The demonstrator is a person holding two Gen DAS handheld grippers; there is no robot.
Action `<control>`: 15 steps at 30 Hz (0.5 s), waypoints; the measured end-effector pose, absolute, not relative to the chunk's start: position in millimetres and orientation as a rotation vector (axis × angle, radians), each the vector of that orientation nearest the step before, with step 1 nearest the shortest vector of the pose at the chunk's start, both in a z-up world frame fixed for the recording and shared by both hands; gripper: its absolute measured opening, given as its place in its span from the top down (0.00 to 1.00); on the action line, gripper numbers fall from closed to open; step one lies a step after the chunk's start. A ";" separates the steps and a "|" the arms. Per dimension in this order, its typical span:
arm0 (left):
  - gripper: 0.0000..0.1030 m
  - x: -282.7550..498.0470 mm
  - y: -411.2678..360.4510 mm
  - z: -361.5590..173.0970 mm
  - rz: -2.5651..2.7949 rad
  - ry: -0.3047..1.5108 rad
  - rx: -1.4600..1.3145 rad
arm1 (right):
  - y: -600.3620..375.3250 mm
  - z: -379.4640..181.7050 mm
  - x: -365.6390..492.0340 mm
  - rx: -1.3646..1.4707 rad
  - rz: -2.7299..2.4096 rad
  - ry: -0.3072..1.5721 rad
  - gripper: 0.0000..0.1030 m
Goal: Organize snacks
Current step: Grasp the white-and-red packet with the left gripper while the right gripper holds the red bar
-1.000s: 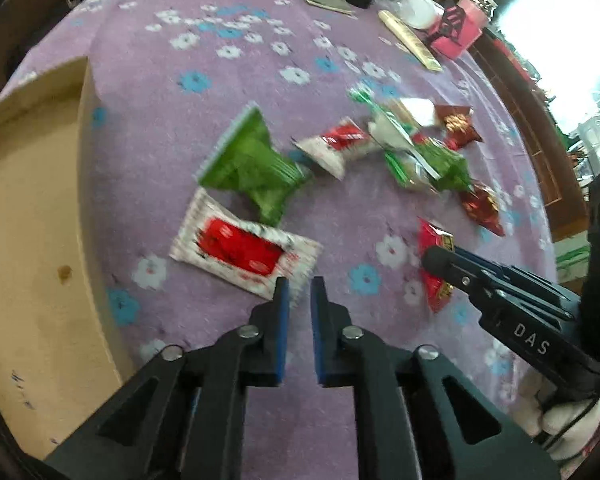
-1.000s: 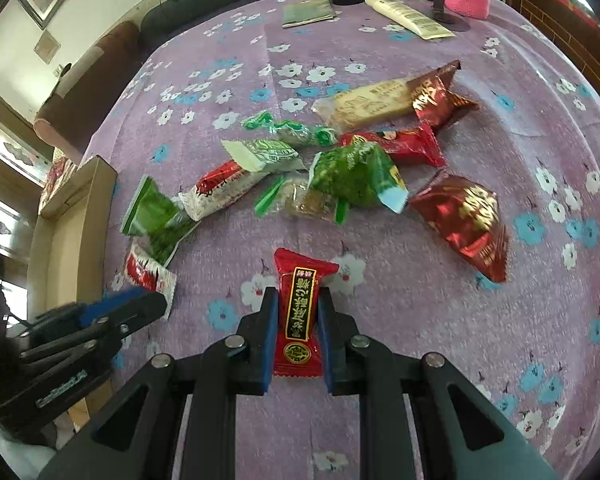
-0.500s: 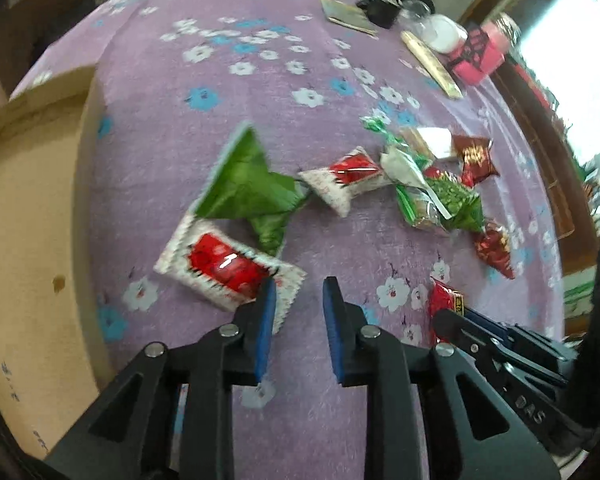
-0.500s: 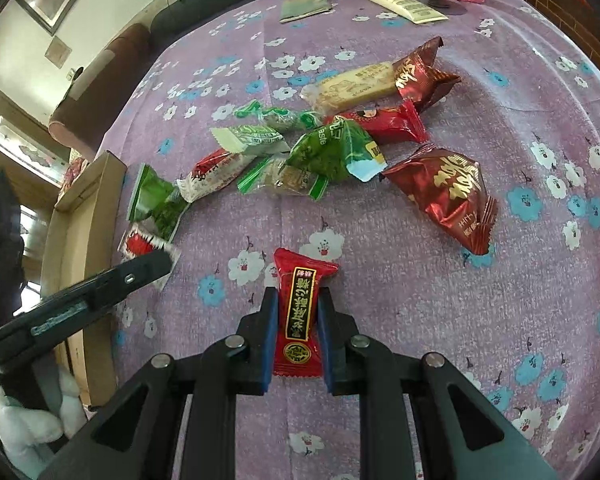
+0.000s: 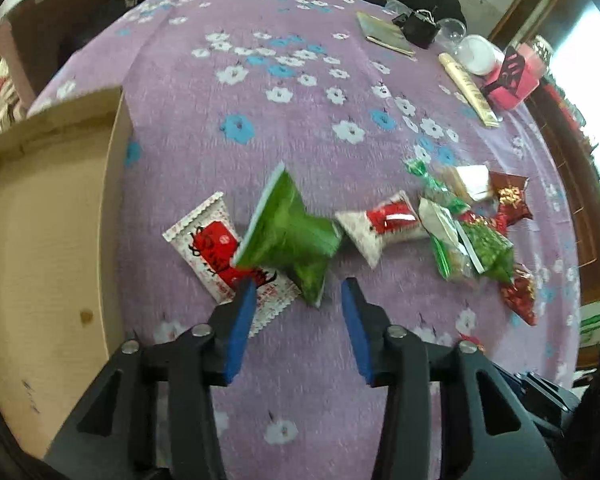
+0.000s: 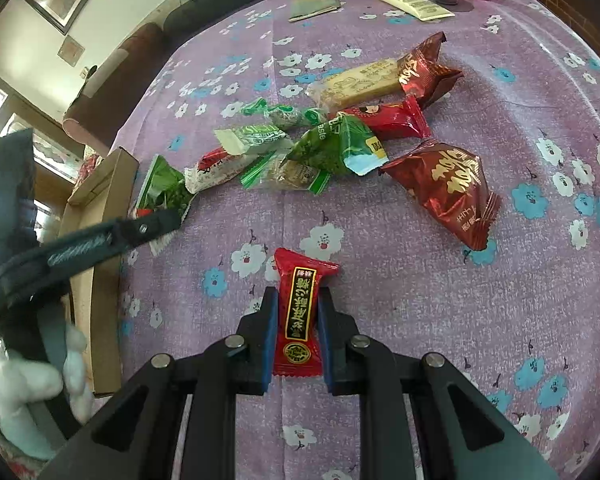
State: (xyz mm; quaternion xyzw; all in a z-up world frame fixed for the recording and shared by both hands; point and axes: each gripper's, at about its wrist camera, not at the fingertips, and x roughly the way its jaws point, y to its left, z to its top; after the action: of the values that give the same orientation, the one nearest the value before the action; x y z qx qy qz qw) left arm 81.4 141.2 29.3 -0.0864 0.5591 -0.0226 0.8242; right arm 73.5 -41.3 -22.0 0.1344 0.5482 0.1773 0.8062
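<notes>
My left gripper [image 5: 298, 294] is open just in front of a green snack packet [image 5: 290, 236] that lies partly over a white-and-red packet [image 5: 216, 246]. My right gripper [image 6: 298, 306] is shut on a small red candy packet [image 6: 300, 308] and holds it above the purple floral cloth. The left gripper also shows in the right wrist view [image 6: 156, 224], over the green packet [image 6: 162, 186]. Several more snacks lie in a row, among them a dark red bag [image 6: 448, 188] and a white-red packet [image 5: 384, 226].
An open cardboard box [image 5: 40, 240] stands at the table's left edge; it also shows in the right wrist view [image 6: 100, 280]. At the far side are a cream tube [image 6: 410, 2], a pink box [image 5: 514, 84], a booklet [image 5: 384, 34] and a dark sofa.
My left gripper has opened wide and moved forward to the green packet. My right gripper has kept hold of the red candy packet and drawn back slightly.
</notes>
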 end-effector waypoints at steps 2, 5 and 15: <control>0.55 82.3 142.3 40.1 -0.062 1.154 -0.187 | -41.6 -21.9 73.5 0.284 0.386 1.172 0.84; 0.39 87.5 141.9 51.4 -0.080 1.110 -0.137 | -43.6 -22.5 73.2 0.288 0.399 1.171 0.84; 0.61 110.5 135.3 29.0 -0.219 1.172 -0.040 | -42.9 -22.1 73.9 0.278 0.404 1.167 0.84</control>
State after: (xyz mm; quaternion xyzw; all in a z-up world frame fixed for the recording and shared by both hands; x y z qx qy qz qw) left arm 110.5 135.3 29.0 -0.0190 0.5518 -0.1029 0.8274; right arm 73.9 -42.9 -22.1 0.1298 0.5455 0.1887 0.8062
